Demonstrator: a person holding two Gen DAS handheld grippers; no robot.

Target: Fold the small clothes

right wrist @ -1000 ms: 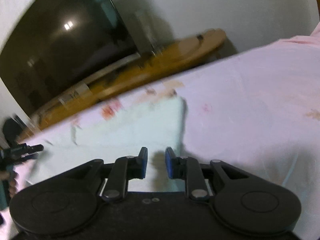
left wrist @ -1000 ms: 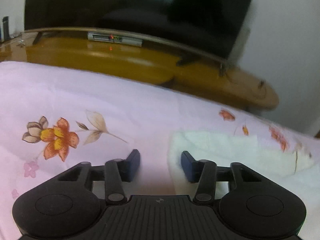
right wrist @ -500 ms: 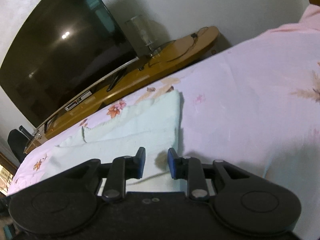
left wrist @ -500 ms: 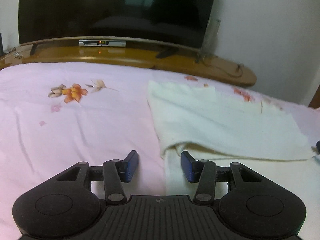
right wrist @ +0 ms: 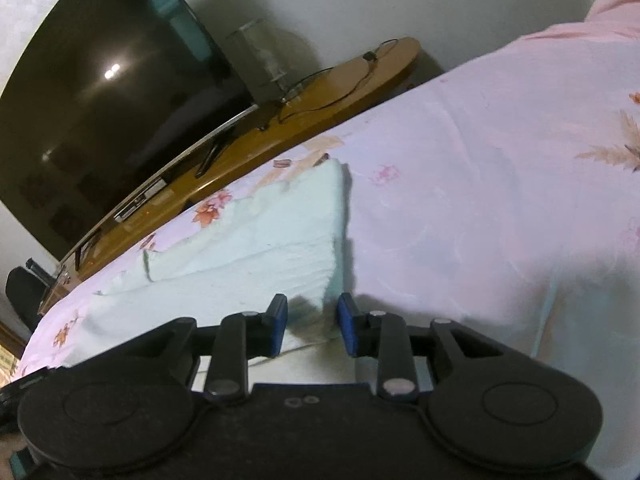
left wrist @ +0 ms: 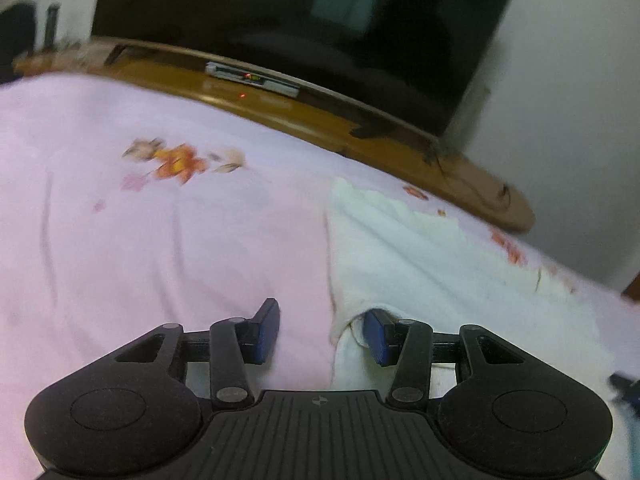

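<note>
On the pink sheet (left wrist: pixel 160 248), both claws, left (left wrist: pixel 320 330) and right (right wrist: pixel 312 326), gape, straddling the white cloth's (left wrist: pixel 420 256) corners.

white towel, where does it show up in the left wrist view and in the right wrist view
Left wrist view: the white towel fills the lower right, its near left corner by the left tool.
Right wrist view: the towel lies centre left, its near right corner between the open fingers of the right tool.
Shared landmark: the black TV on the wooden stand behind the bed.
</note>
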